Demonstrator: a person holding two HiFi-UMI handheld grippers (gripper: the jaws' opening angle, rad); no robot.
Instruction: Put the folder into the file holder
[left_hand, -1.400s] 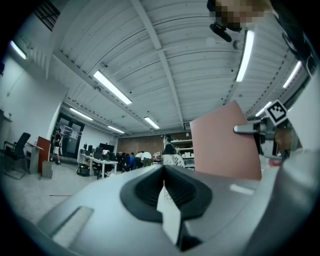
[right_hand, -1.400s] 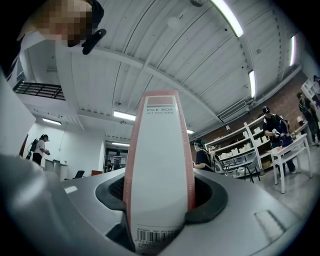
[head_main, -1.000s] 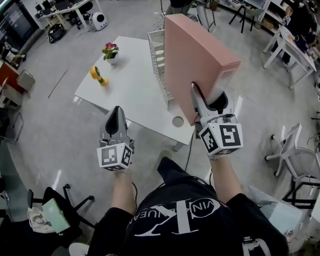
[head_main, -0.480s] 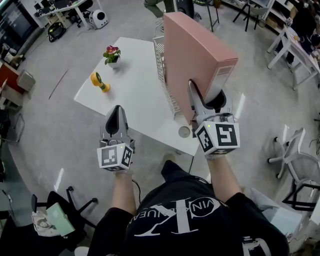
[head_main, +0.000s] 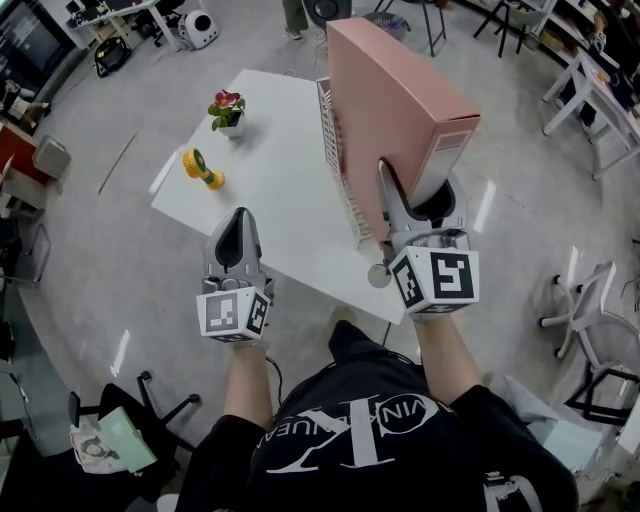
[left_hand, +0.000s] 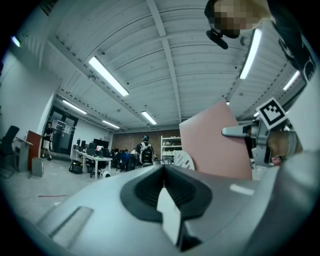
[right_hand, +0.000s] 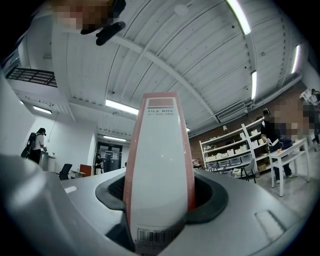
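A tall pink file-box folder (head_main: 400, 110) stands upright in my right gripper (head_main: 418, 190), whose jaws are shut on its white spine end (right_hand: 160, 165). It hangs over the near right corner of the white table (head_main: 270, 190). The white wire file holder (head_main: 340, 170) stands on the table just left of the folder and is partly hidden by it. My left gripper (head_main: 238, 222) is shut and empty over the table's near edge. In the left gripper view the folder (left_hand: 215, 140) shows at the right, with the right gripper (left_hand: 250, 132) on it.
A small pot of flowers (head_main: 225, 105) and a yellow object (head_main: 200, 168) sit at the table's left end. A round grey disc (head_main: 378, 276) lies at the near corner. White chairs (head_main: 590, 310) stand at the right, a black chair (head_main: 110, 420) at the lower left.
Both grippers and the folder have come closer to the table; the table and the file holder now sit lower and nearer in the head view. The grip on the folder is unchanged.
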